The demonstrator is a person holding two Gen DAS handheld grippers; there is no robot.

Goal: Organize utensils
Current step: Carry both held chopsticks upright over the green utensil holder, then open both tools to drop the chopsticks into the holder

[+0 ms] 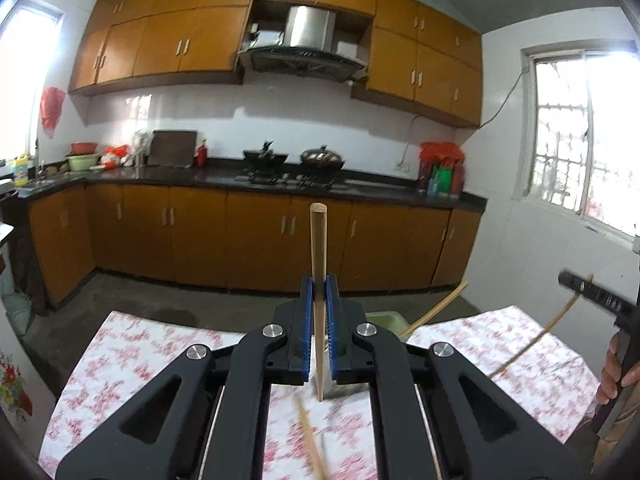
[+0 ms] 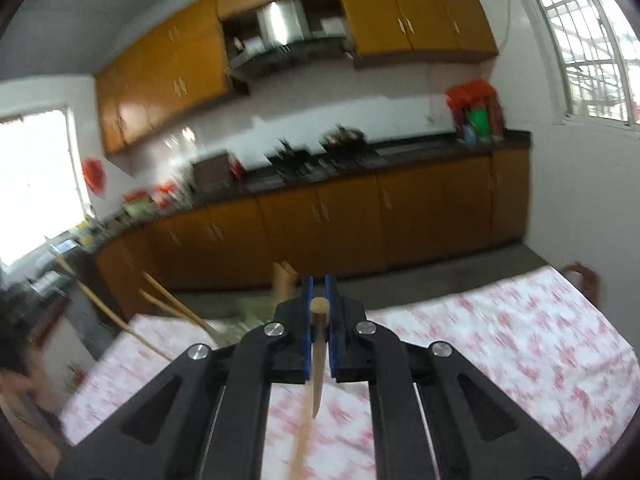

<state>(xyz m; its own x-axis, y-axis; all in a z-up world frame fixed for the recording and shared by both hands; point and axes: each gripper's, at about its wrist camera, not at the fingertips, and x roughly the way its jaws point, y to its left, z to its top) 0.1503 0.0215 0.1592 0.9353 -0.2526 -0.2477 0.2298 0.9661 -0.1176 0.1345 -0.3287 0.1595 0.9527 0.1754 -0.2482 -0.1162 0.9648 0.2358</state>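
My left gripper point(image 1: 319, 285) is shut on a wooden chopstick point(image 1: 318, 240) that stands upright between its blue pads, blunt end up, above the floral tablecloth point(image 1: 140, 352). Another chopstick point(image 1: 310, 440) lies on the cloth below. My right gripper point(image 2: 319, 286) is shut on a second wooden chopstick point(image 2: 317, 360), pointed end hanging down. In the left wrist view the right gripper point(image 1: 580, 286) shows at the far right with its chopstick point(image 1: 536, 348) slanting down and a hand point(image 1: 614, 372) on the grip. A green container point(image 1: 384, 316) sits behind the left gripper with a chopstick point(image 1: 436, 310) leaning out.
The table's far edge drops to a grey floor point(image 1: 160, 292). Orange cabinets point(image 1: 240, 236) and a dark counter point(image 1: 200, 178) with a stove and pans line the far wall. Windows are at the right point(image 1: 568, 148). The right wrist view is blurred.
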